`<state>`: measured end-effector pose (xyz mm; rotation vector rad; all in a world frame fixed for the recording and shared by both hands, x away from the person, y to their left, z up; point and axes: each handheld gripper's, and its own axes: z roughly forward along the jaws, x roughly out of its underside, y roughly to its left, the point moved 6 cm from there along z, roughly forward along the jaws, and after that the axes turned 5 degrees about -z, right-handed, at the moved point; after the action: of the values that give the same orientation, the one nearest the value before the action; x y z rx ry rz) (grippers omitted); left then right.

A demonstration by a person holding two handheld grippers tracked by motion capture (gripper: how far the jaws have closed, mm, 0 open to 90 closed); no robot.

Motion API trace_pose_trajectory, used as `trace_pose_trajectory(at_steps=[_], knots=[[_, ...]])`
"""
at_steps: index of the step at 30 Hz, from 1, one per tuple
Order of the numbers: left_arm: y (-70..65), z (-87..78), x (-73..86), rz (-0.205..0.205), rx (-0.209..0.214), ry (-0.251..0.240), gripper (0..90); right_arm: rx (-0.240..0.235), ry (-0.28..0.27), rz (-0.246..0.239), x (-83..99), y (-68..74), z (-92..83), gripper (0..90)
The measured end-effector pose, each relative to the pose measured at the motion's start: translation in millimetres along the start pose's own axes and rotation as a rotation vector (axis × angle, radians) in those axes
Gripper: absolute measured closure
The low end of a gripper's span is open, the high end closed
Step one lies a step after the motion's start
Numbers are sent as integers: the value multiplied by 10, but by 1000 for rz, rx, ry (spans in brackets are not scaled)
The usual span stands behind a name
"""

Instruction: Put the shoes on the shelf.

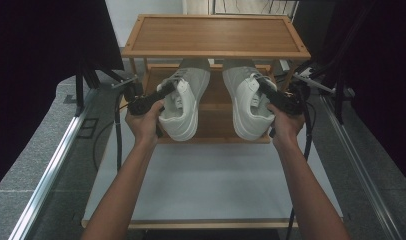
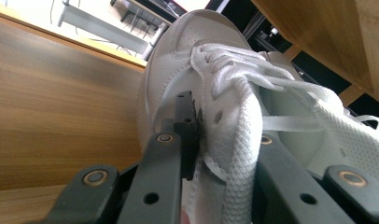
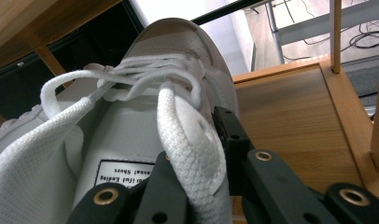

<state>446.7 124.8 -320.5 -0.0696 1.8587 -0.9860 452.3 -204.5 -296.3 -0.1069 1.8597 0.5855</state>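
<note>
Wooden shelf [image 1: 213, 131] edge under gripped sneakers [image 1: 183, 100]

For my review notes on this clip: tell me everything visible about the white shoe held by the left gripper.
The left shoe is a white low-top sneaker with white laces, a perforated toe, a mesh-lined collar and a thick white sole. It looks like smooth leather or a look-alike. It points away from the person, toe under the top board of the wooden rack, over the lower shelf; whether it rests on that shelf cannot be told. The left gripper is shut on its side wall by the collar, one jaw inside, one outside. It is apart from the other shoe.
</note>
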Motion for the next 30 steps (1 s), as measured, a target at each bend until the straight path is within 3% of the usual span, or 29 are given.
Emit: trace_pose_trajectory(at_steps=[13, 25, 30], knots=[[39, 132, -16, -40, -25, -7, 806, 24, 26, -5, -8, 33, 125, 829], [-59, 374, -11, -52, -50, -9, 800, 46, 30, 19, 45, 95, 342, 826], [-103, 425, -23, -55, -65, -17, 790, 87, 32, 20, 65, 102, 429, 821]])
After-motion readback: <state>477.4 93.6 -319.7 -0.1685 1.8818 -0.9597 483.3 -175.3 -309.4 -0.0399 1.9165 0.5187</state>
